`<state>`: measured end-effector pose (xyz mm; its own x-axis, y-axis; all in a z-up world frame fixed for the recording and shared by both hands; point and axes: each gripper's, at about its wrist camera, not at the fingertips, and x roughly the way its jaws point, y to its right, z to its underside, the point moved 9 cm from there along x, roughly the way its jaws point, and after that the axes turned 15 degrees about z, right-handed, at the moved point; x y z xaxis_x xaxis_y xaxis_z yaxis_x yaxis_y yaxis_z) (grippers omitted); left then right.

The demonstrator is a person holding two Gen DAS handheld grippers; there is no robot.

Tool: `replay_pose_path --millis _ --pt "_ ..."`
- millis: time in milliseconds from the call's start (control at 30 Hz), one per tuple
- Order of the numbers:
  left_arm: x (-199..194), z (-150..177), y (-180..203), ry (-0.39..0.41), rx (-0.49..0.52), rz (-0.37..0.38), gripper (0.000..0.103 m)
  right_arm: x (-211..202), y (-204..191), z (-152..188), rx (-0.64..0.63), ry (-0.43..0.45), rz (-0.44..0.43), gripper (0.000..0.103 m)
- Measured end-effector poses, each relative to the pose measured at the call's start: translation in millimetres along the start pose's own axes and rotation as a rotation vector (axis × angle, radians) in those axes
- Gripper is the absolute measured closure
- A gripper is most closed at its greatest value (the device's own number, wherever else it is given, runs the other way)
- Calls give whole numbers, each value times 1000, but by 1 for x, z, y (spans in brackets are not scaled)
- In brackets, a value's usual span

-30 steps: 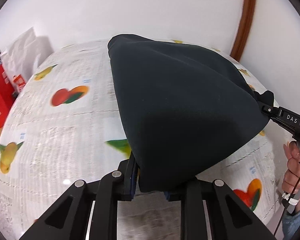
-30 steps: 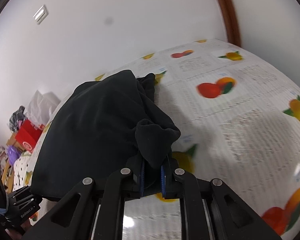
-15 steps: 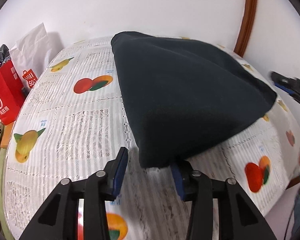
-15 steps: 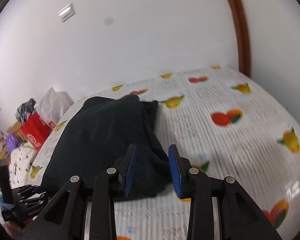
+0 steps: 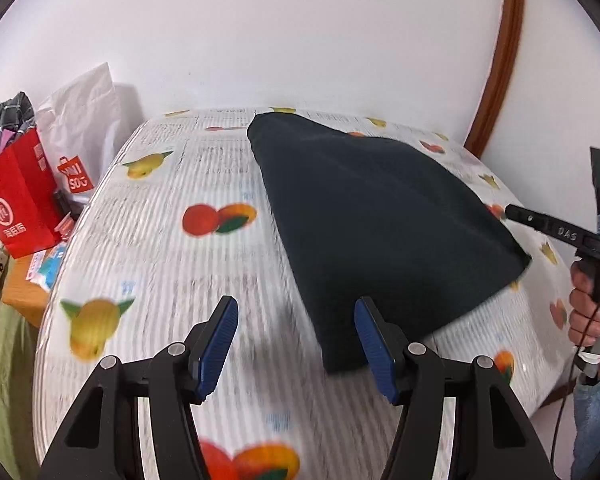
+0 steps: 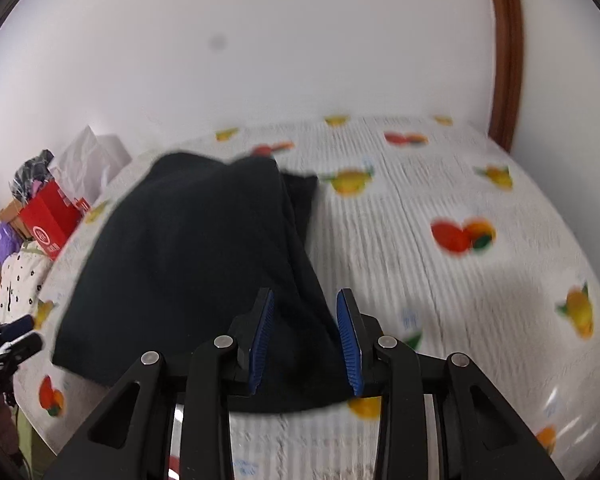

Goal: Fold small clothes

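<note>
**Both grips off the dark cloth**

While my left gripper (image 5: 296, 342) spreads its jaws, nothing sits between its blue pads; the folded dark garment (image 5: 380, 216) lies just beside its right finger. My right gripper (image 6: 305, 338) hangs part open over the garment's near corner, gripping nothing. Beyond the garment stretches the fruit-print cover (image 5: 160, 248), then a red bag (image 5: 16, 204) past its left edge.

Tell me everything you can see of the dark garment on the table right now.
The dark, near-black soft knit garment lies folded flat on the fruit-printed tablecloth, an under-layer peeking out at its far right edge. Neither tongs grips it: the left tongs are opening beside its near corner; the right tongs stand open above the other near corner.
</note>
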<state>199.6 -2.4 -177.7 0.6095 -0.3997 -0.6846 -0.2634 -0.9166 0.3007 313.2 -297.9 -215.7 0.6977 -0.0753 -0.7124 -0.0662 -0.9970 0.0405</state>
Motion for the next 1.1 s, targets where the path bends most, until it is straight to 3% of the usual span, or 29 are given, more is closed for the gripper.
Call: replay_pose_path --millis 167,267,333,467,567,700,767,800,867,933,1000,1100 --pt "39 14 -6 -111 58 -33 44 7 -20 -42 -70 7 1 64" --pt "37 13 -3 -114 117 -18 44 22 -31 -58 -96 -12 -6 59" --pt "29 3 -6 -95 94 26 44 34 -39 -67 -107 -32 -24 58" --pt "27 -22 -20 -61 50 38 43 70 -57 -85 -111 -81 -53 58" --pt "43 -39 -28 -62 12 51 43 103 -65 -94 -99 -140 -70 58" --pt "69 -54 -25 -76 -31 135 42 141 -71 -97 -28 -247 -157 58" --pt "85 -52 -24 -112 -40 138 40 152 -74 -98 14 -283 -215 79" --pt "94 -49 -25 -134 -39 119 39 152 -77 -100 11 -279 -243 99" --pt "103 -44 -27 -157 -47 114 39 136 -80 -112 -30 -164 -275 100" --pt "103 -43 -28 -155 -61 136 39 102 -70 -133 -33 56 -324 100" --pt "102 -43 -29 -156 -73 150 39 104 -62 -136 4 40 -329 100" --pt "103 -43 -27 -153 -72 145 38 149 -64 -116 -33 -106 -203 100"
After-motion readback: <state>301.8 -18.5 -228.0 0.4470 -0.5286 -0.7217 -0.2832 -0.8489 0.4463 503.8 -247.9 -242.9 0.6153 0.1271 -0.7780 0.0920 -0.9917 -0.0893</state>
